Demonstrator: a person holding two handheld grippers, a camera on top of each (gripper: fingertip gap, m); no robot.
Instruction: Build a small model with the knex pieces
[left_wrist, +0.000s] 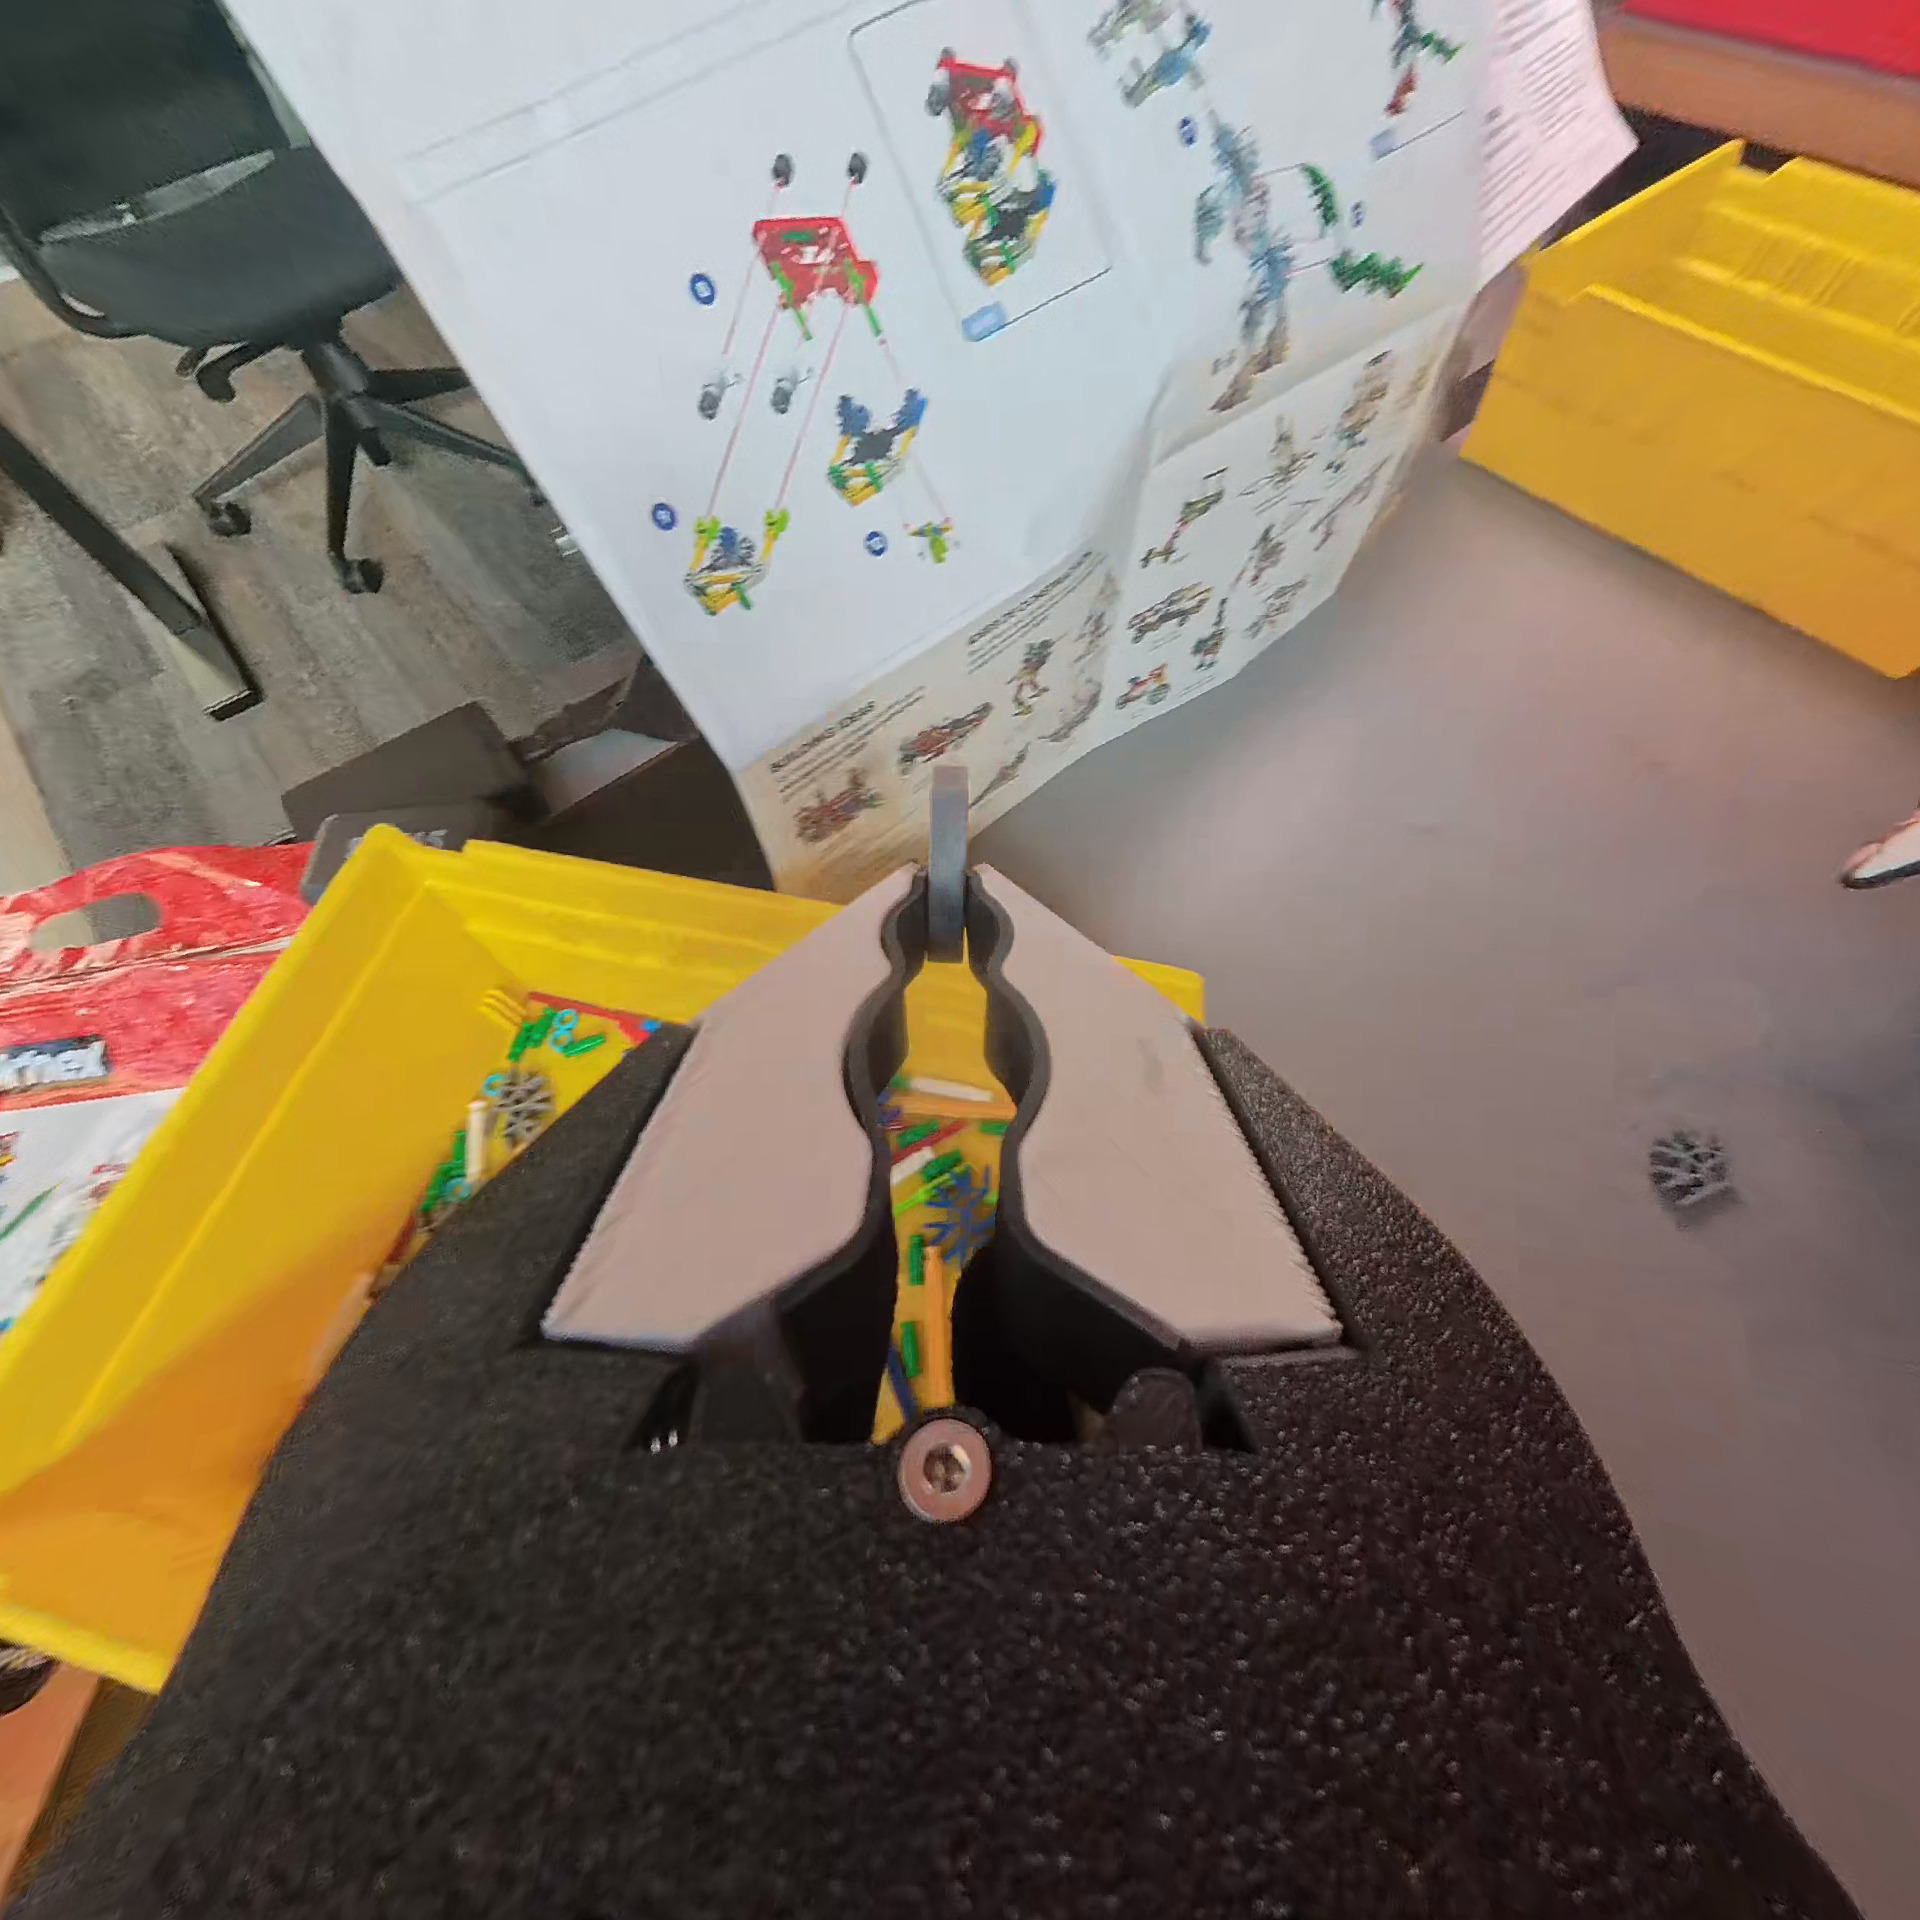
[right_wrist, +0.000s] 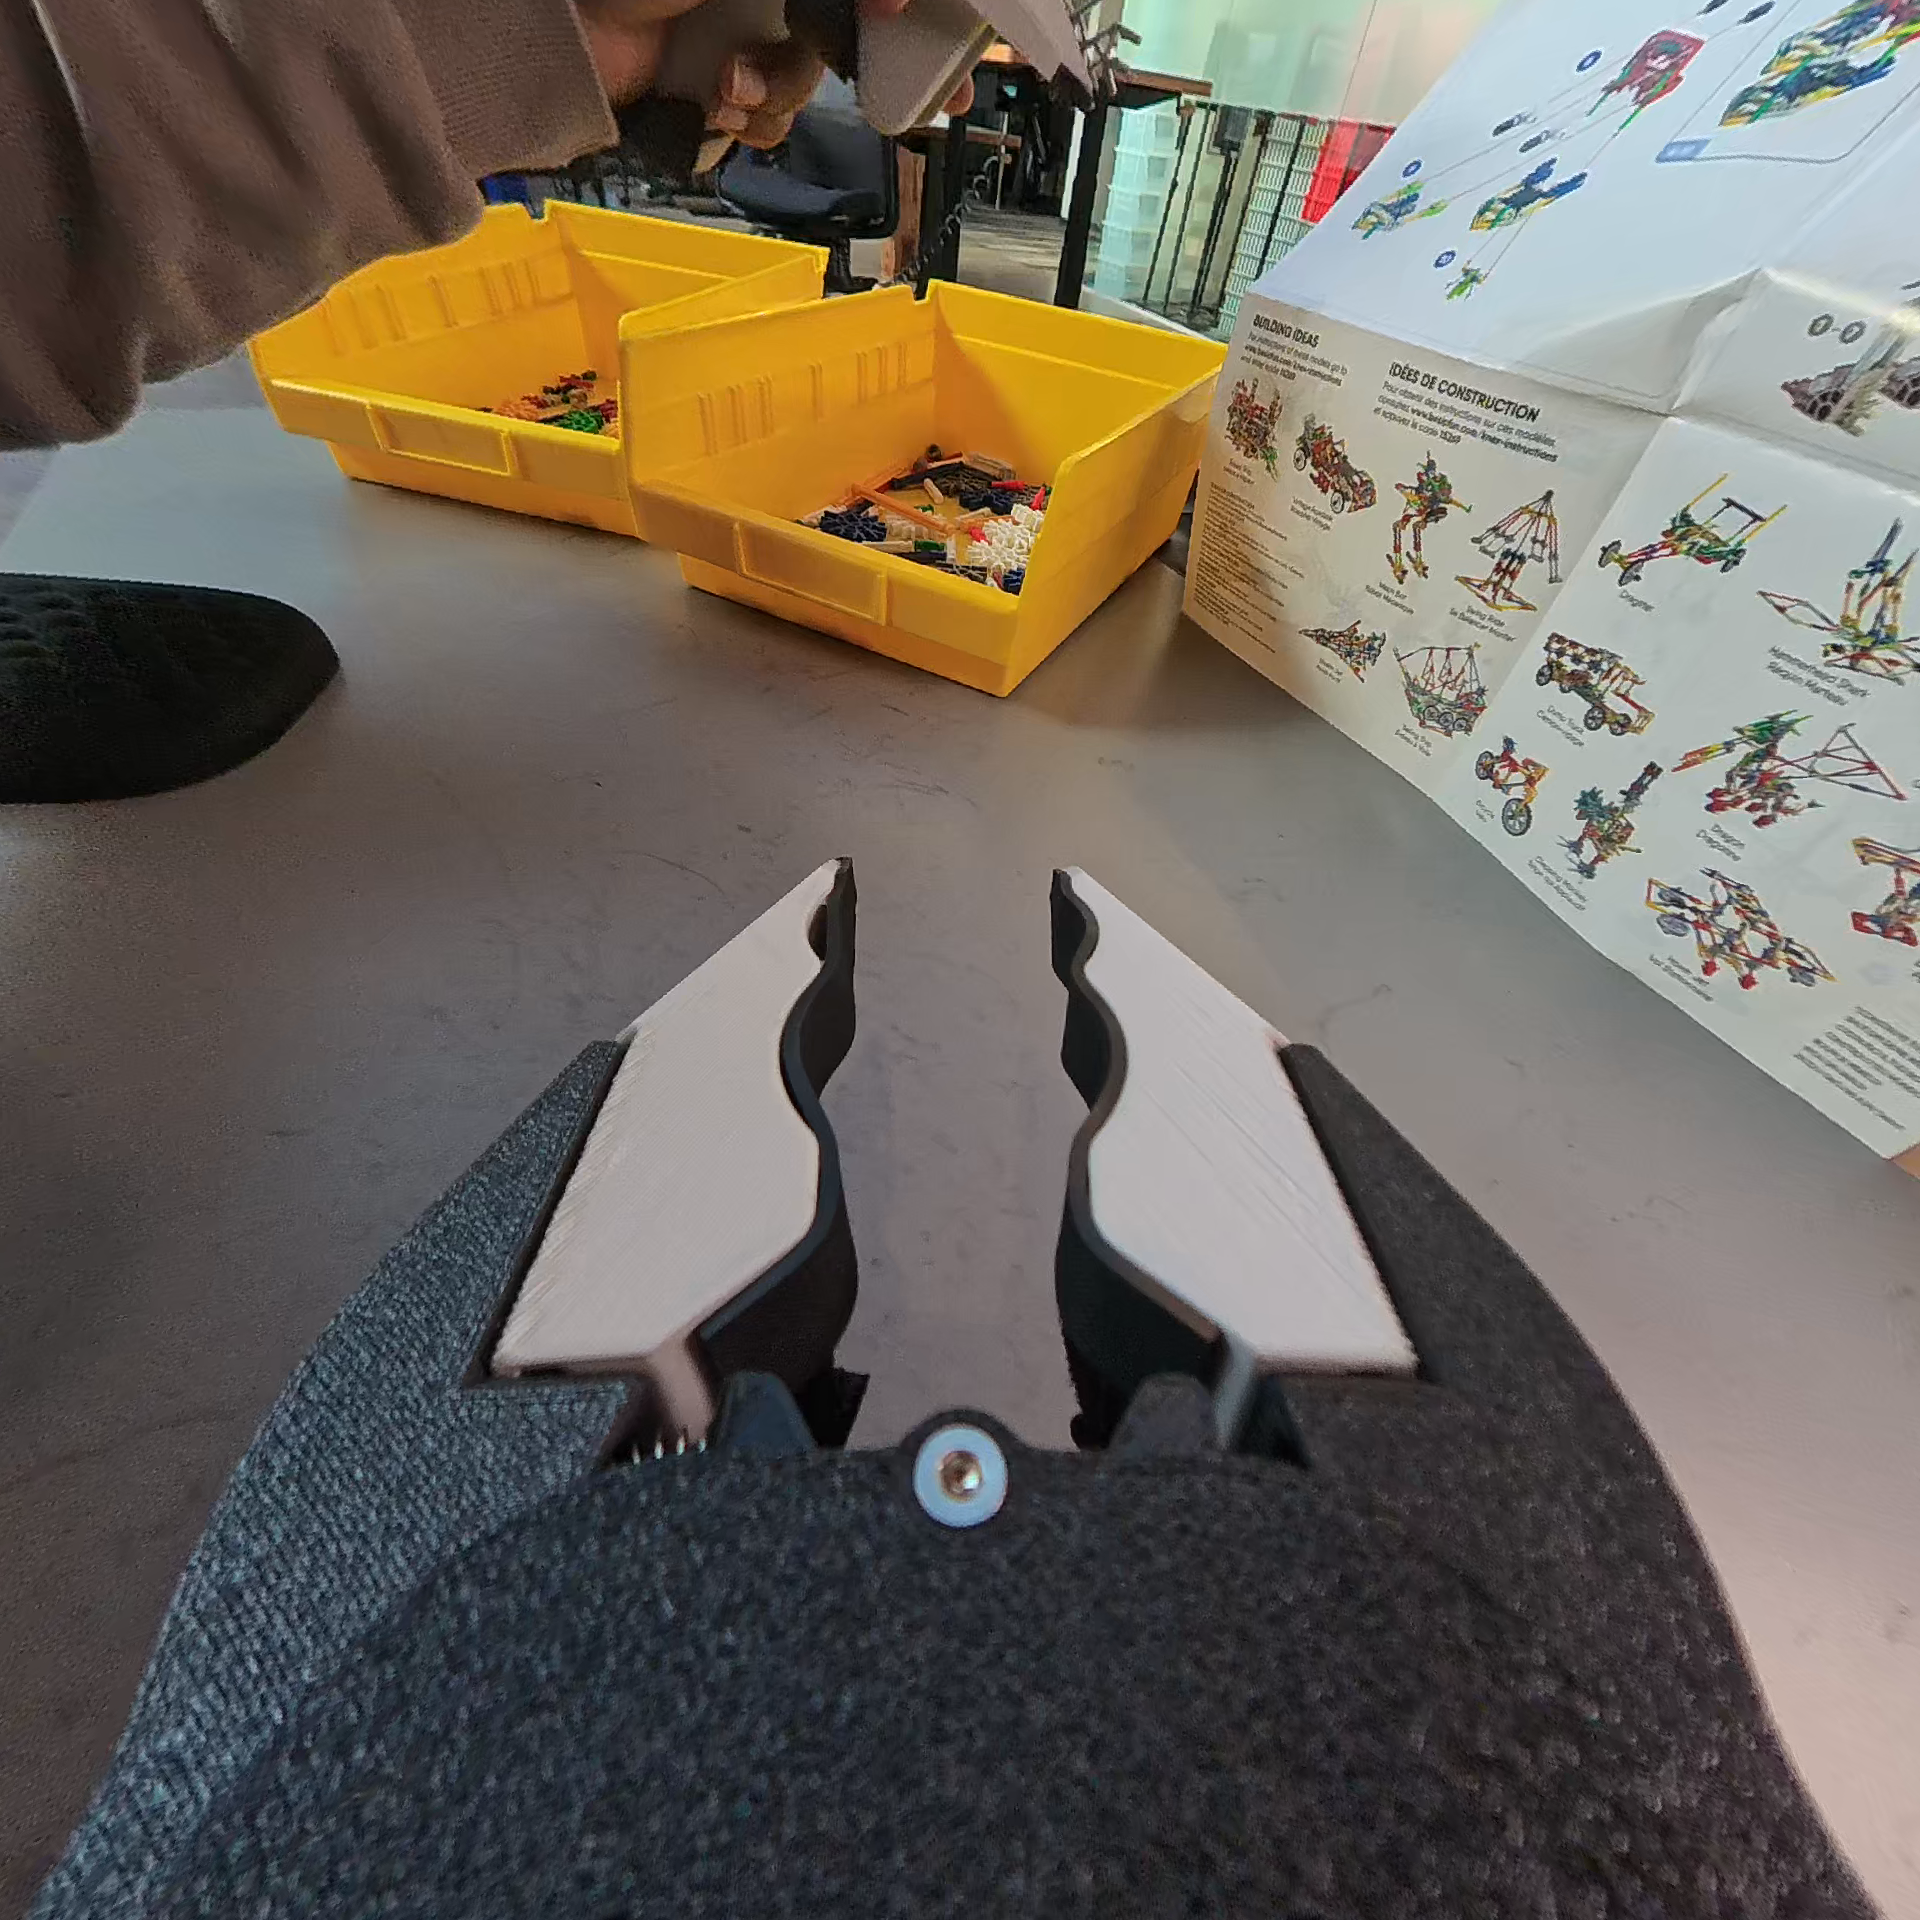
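The left gripper (left_wrist: 943, 904) pinches a small dark wheel (left_wrist: 948, 873) edge-on at its fingertips, above the yellow bin (left_wrist: 312, 1039) of parts, while the right gripper (right_wrist: 951, 883) hangs open over bare table (right_wrist: 623, 831); a firm squeeze seems wise.

Ahead of my right gripper (right_wrist: 953, 883) the grey table (right_wrist: 644, 790) lies bare, room to pass. Far ahead two yellow bins (right_wrist: 914, 416) block the way, with the folded instruction sheet (right_wrist: 1621, 582) walling the right. At left a black pad (right_wrist: 135, 686) and a sleeve (right_wrist: 260, 177) crowd in.
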